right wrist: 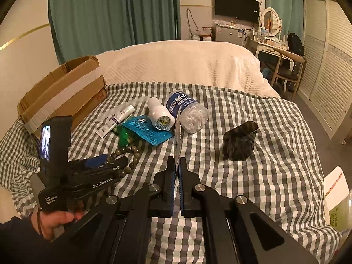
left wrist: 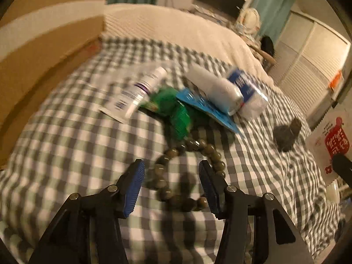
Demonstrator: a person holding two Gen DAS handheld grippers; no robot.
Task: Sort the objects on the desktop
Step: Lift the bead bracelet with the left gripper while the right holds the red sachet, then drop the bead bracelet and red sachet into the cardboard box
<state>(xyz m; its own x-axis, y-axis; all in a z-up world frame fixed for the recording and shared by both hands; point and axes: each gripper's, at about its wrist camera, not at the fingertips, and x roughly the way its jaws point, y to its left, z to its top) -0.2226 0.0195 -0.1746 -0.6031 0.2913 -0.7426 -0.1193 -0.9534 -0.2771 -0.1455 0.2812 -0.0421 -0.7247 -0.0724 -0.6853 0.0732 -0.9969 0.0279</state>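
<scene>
Beads lie looped on the checked bedcover at the lower middle of my left wrist view, and my left gripper stands spread above them, its blue pads on either side of the strand, not pressing it. Above the beads, at the middle of the frame, sits the pile: a green packet, a blue blister pack, a white tube, a white bottle lying on its side and a clear jar with a blue label.

In the right wrist view my right gripper is pressed together on a thin, flat white card that stands edge-on upward from the pads; I cannot read it. A dark hair clip rests alone at the right of the cover, well apart from the pile. A cardboard box stands at the upper left, beside the cover's edge. My left hand shows at the lower left, gripping its handle.
</scene>
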